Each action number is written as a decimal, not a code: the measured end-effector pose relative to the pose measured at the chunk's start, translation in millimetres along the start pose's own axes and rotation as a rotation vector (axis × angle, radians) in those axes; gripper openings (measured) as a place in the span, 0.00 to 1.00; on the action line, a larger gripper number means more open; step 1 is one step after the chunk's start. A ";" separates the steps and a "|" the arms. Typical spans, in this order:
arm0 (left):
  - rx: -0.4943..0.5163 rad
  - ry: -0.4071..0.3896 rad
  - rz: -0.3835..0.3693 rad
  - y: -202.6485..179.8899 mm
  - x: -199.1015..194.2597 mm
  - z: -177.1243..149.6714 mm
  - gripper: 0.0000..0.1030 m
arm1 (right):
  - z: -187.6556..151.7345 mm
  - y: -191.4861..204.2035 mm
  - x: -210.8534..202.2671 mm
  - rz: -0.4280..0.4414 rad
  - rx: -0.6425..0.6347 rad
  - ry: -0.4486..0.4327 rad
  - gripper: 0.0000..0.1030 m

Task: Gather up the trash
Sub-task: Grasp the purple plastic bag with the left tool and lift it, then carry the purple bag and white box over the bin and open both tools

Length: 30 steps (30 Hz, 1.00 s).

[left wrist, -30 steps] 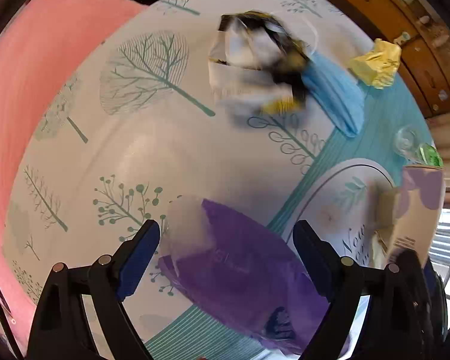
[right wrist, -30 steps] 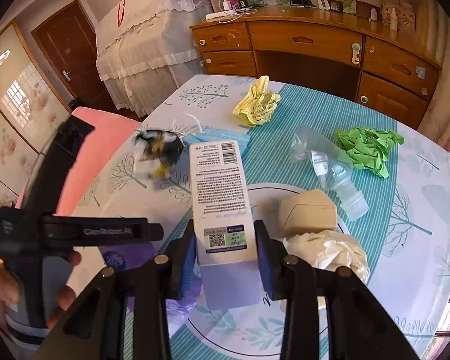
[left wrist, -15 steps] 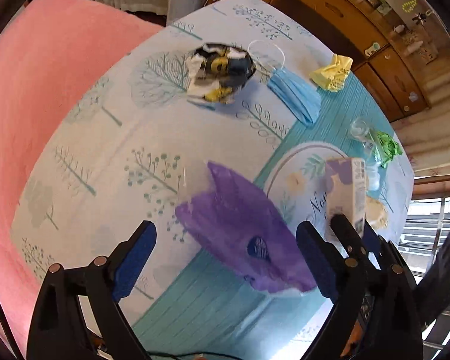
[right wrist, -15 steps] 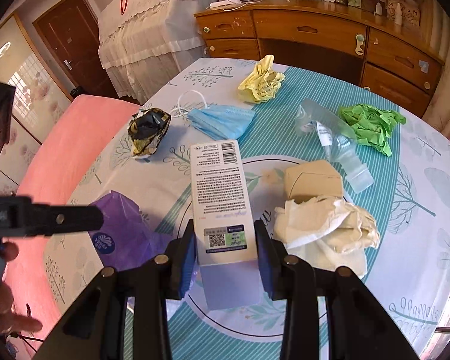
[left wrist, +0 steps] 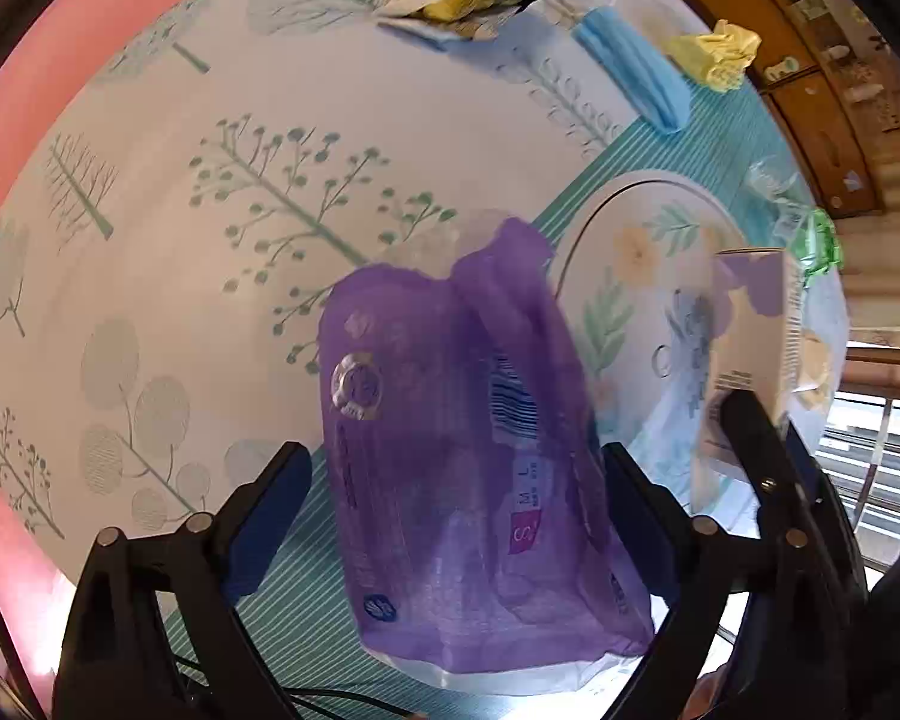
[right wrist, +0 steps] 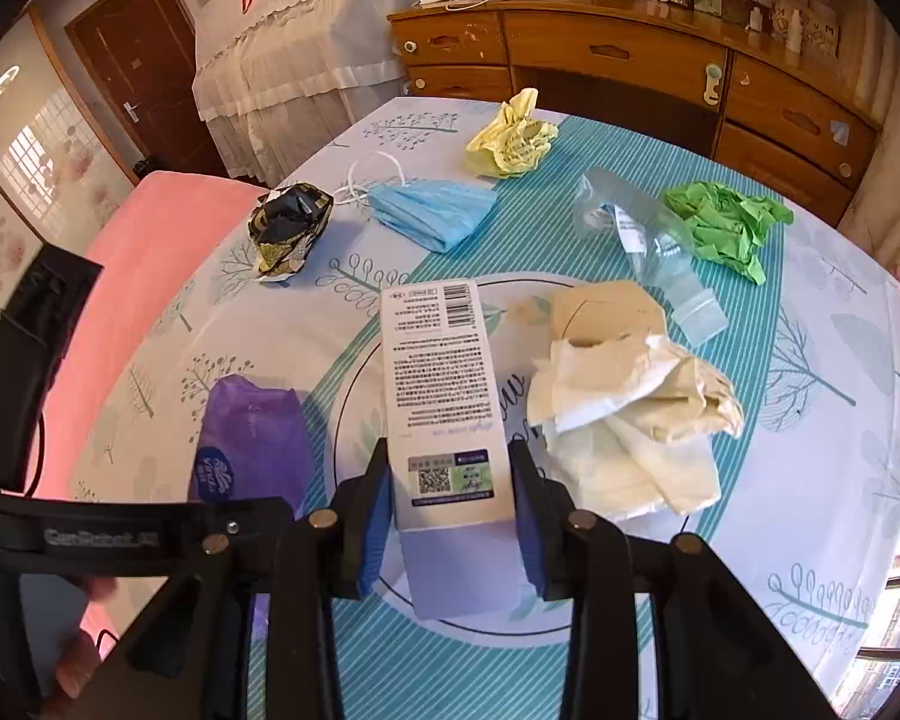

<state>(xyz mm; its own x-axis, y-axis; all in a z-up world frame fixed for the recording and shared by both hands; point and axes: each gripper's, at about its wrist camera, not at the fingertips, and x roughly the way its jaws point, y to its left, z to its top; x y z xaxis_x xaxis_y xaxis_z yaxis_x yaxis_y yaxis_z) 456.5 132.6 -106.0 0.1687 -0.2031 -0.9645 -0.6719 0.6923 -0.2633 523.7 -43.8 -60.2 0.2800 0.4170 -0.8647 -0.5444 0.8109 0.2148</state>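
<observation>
Left wrist view: the table carries the purple wrapper lying flat, long axis running away from the left gripper, whose fingers stand spread either side of it without pressing; their gap has just narrowed slightly. The right gripper pinches the white carton just beside, so the left is nearer

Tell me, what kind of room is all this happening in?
Most likely a lived-in room of a home. A round table with a tree-print cloth stands before a wooden sideboard that carries photo frames and small bottles, and a lace-covered piece of furniture stands beside a brown door.
</observation>
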 end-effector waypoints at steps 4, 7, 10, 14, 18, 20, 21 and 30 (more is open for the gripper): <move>-0.029 0.033 -0.013 9.9 7.7 -12.7 0.70 | -5.3 2.0 -4.1 -0.006 0.001 -0.004 0.35; 0.011 0.013 -0.003 11.3 5.0 -21.9 0.56 | -9.6 4.9 -7.6 -0.011 0.003 -0.006 0.35; 0.068 0.008 -0.001 15.0 1.1 -26.6 0.27 | -16.1 9.7 -12.5 -0.019 0.005 -0.005 0.35; 0.123 -0.023 0.008 20.9 -14.6 -38.7 0.19 | -28.8 18.3 -20.9 -0.034 0.011 -0.001 0.35; 0.184 -0.064 0.006 33.3 -37.5 -51.8 0.18 | -48.5 31.8 -32.8 -0.054 0.028 0.005 0.35; 0.218 -0.083 0.004 43.0 -49.8 -60.6 0.18 | -61.4 41.7 -39.5 -0.069 0.039 0.009 0.35; 0.235 -0.090 0.002 49.1 -55.6 -64.7 0.18 | -68.1 47.5 -42.8 -0.078 0.046 0.010 0.35; 0.459 -0.112 -0.049 126.6 -91.1 -131.3 0.18 | -153.8 126.8 -85.0 -0.154 0.190 -0.020 0.35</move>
<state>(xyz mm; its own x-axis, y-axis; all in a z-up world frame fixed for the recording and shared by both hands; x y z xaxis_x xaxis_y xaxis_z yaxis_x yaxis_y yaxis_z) 261.3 147.9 -48.9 0.2865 -0.1848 -0.9401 -0.2776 0.9231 -0.2661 309.2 -39.5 -29.3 0.3651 0.2888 -0.8850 -0.3361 0.9274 0.1639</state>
